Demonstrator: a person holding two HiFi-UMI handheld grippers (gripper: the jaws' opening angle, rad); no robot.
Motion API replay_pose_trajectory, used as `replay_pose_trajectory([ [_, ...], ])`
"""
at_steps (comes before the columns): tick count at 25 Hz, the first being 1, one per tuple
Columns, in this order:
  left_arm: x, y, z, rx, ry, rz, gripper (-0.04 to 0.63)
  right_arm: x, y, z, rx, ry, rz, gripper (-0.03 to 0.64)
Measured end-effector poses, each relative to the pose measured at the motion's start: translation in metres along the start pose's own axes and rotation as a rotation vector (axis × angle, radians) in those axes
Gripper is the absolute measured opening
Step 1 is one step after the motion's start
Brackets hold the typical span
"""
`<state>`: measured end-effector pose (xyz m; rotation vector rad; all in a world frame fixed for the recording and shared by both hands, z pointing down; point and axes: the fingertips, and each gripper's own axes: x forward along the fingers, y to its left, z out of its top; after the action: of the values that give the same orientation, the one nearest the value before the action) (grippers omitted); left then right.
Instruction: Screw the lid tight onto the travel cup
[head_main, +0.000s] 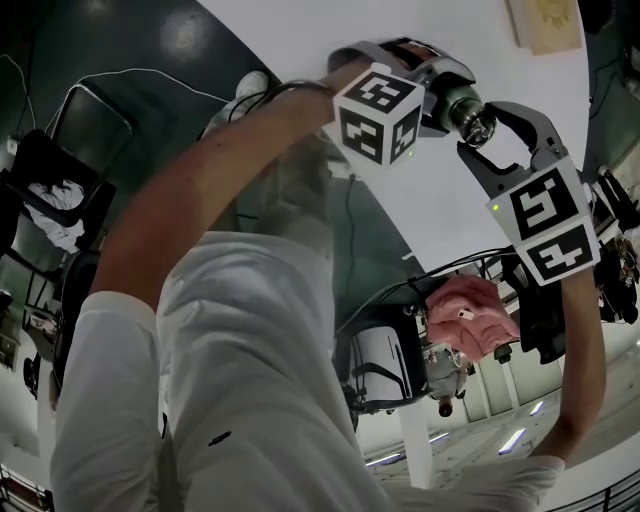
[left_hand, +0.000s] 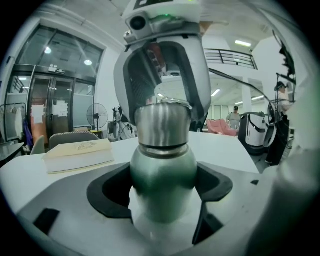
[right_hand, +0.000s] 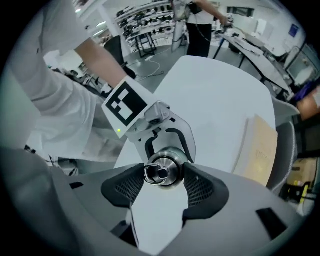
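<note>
One travel cup (left_hand: 162, 172) clamped in left gripper (left_hand: 164, 197), one lid (right_hand: 167, 170) in right gripper (right_hand: 163, 186) (one book (left_hand: 80, 155) nearby).

Left gripper (head_main: 443, 95) holds cup (head_main: 455, 101), right gripper (head_main: 490, 130) grips lid (head_main: 475, 124).

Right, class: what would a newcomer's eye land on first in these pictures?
The steel travel cup, clamped in the left gripper at the white table. The right gripper grips its ringed lid from straight above. A pale book lies farther off on the table.
</note>
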<state>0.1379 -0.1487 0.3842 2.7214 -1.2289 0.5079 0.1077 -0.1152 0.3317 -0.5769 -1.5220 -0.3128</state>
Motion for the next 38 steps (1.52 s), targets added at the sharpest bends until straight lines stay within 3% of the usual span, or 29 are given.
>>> replay_pose_trajectory([
  [3, 0.000, 0.000, 0.001, -0.004, -0.002, 0.003, 0.362, -0.001, -0.002, 0.001, 0.150, -0.019, 0.002, 0.241],
  [11, 0.001, 0.001, 0.000, -0.008, -0.001, 0.005, 0.362, -0.001, -0.006, -0.001, 0.336, -0.086, -0.075, 0.239],
  [17, 0.002, 0.001, 0.000, -0.006, -0.002, 0.005, 0.362, -0.001, -0.011, -0.006, 0.573, -0.116, -0.017, 0.241],
  [19, 0.002, 0.002, 0.000, -0.007, -0.002, 0.007, 0.362, -0.001, -0.012, -0.006, 0.604, -0.105, -0.001, 0.241],
  [25, 0.001, 0.002, -0.001, -0.010, -0.005, 0.012, 0.362, 0.000, -0.009, -0.004, 0.473, -0.051, 0.004, 0.243],
  [27, 0.002, 0.001, 0.000, -0.010, -0.007, 0.011, 0.362, -0.003, -0.008, -0.004, 0.421, -0.060, 0.003, 0.307],
  [30, 0.003, 0.001, 0.000, -0.009, -0.012, 0.008, 0.362, -0.016, -0.004, -0.004, 0.341, -0.094, 0.004, 0.318],
  [35, 0.003, 0.000, -0.001, -0.009, -0.009, 0.005, 0.362, -0.031, 0.007, 0.006, 0.085, -0.176, -0.006, 0.316],
  [38, 0.003, 0.000, 0.000, -0.009, -0.010, 0.004, 0.362, -0.029, 0.010, 0.002, -0.174, -0.131, -0.041, 0.316],
])
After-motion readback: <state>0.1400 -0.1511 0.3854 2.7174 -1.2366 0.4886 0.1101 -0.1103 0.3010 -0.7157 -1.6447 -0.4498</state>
